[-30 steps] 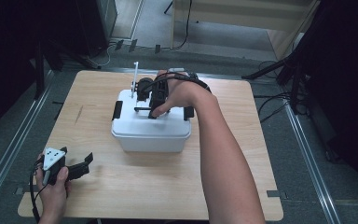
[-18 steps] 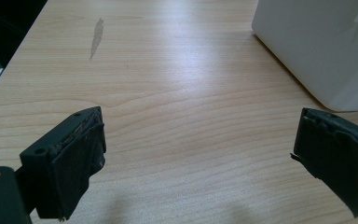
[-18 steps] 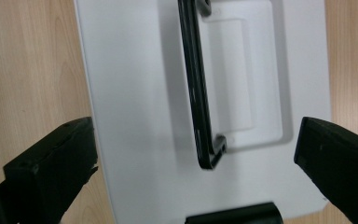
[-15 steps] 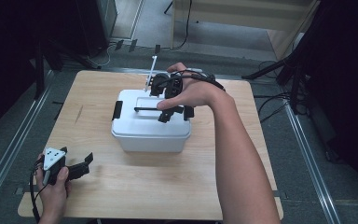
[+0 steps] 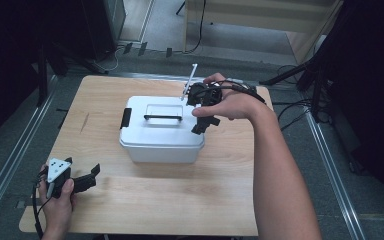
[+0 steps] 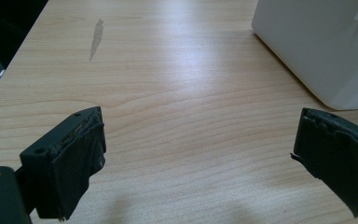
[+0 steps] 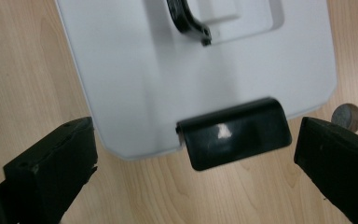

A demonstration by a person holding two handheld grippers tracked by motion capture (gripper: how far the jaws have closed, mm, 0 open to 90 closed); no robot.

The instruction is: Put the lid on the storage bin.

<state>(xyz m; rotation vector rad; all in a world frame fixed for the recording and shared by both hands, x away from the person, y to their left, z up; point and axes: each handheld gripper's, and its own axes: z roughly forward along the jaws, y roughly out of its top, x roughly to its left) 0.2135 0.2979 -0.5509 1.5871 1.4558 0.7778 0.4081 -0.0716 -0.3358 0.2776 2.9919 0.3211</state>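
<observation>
Box (image 5: 161,131) sits mid-tabletop (image 5: 180,200), its near wall cut off in my left gripper view. My right gripper (image 5: 203,117) hangs over the box's side latch (image 7: 235,133), jaws just opened wide, gripping nothing

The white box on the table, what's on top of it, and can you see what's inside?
The white box wears a closed lid with a black carry handle lying in a recess, plus black latches at its ends. The opaque lid and walls hide whatever is inside.
</observation>
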